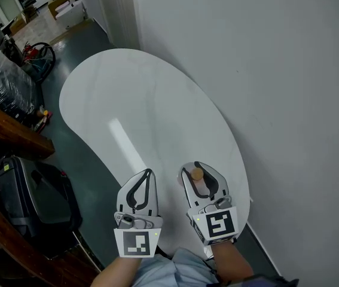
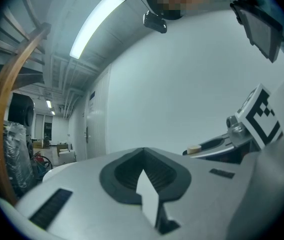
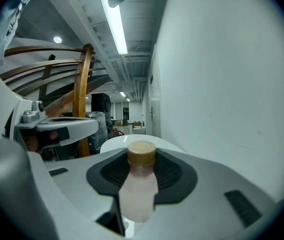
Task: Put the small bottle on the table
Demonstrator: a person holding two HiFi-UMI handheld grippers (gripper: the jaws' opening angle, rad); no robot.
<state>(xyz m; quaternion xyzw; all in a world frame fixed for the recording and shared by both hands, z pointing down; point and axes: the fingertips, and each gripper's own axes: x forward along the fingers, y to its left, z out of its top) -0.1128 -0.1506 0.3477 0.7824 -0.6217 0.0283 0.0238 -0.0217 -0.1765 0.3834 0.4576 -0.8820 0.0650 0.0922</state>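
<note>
A small bottle (image 1: 198, 180) with pale pink contents and a tan cap stands upright between the jaws of my right gripper (image 1: 197, 167), which is shut on it above the near right end of the white oval table (image 1: 139, 100). In the right gripper view the bottle (image 3: 139, 186) fills the middle, and the table (image 3: 117, 142) shows beyond it. My left gripper (image 1: 148, 173) hangs just left of the right one, jaws shut with nothing between them. The left gripper view shows its own closed jaws and, at the right, the bottle's cap (image 2: 194, 148) in the other gripper.
A white wall (image 1: 265, 70) runs along the table's right side. A black bag (image 1: 31, 190) and a curved wooden rail (image 1: 8, 130) are on the left over the dark floor. Plastic-wrapped goods (image 1: 5, 79) and a red item (image 1: 34, 52) lie farther back.
</note>
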